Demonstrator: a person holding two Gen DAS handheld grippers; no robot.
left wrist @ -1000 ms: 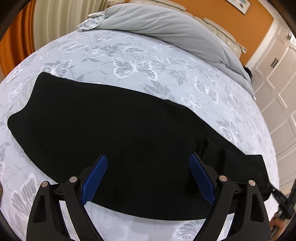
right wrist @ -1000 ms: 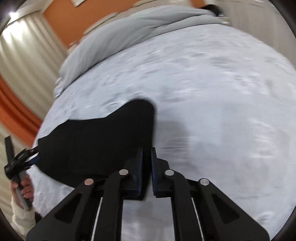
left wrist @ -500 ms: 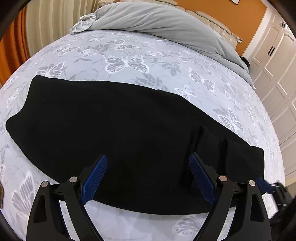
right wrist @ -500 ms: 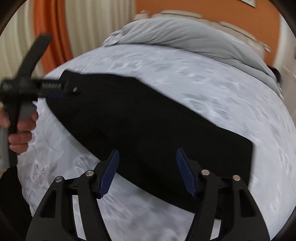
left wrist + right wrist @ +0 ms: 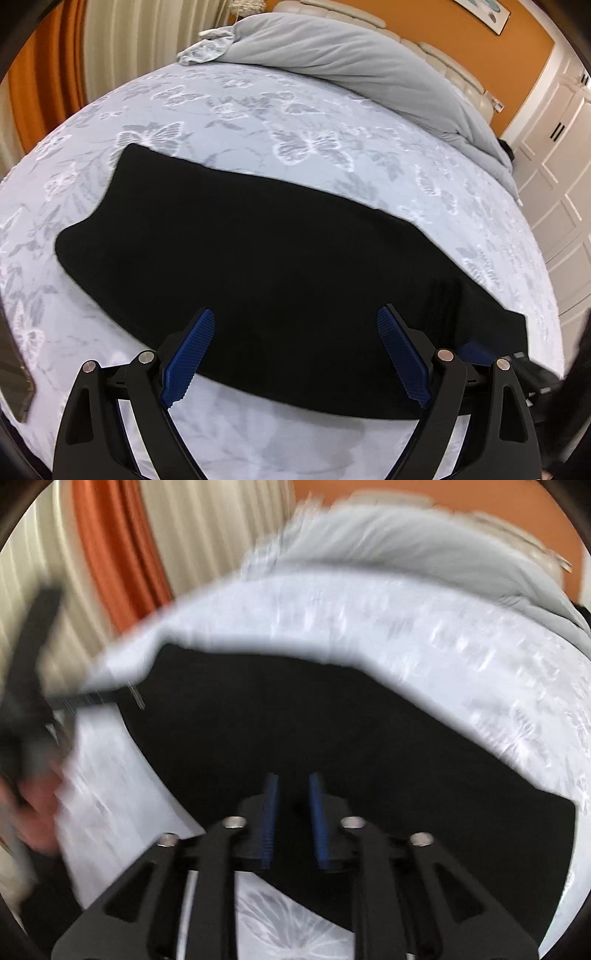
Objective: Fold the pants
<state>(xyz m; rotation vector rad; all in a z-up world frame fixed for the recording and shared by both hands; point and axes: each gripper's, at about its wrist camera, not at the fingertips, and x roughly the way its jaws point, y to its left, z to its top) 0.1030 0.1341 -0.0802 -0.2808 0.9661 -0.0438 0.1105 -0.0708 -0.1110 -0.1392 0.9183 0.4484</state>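
- My left gripper (image 5: 295, 354) hangs with its blue pads (image 5: 188, 360) spread wide over the near edge of the black pants (image 5: 266, 266), nothing between them.
- My right gripper (image 5: 293, 819) has just been closing; its pads stand a narrow gap apart above the pants (image 5: 332, 731), and through the blur I see no cloth pinched there.
- The pants lie flat in a long folded band across the butterfly-print bedsheet (image 5: 332, 147).
- Beyond the pants, a grey duvet (image 5: 351, 59) is bunched at the headboard end.
- Left of the pants in the right wrist view, my blurred hand (image 5: 33, 812) holds the other gripper.
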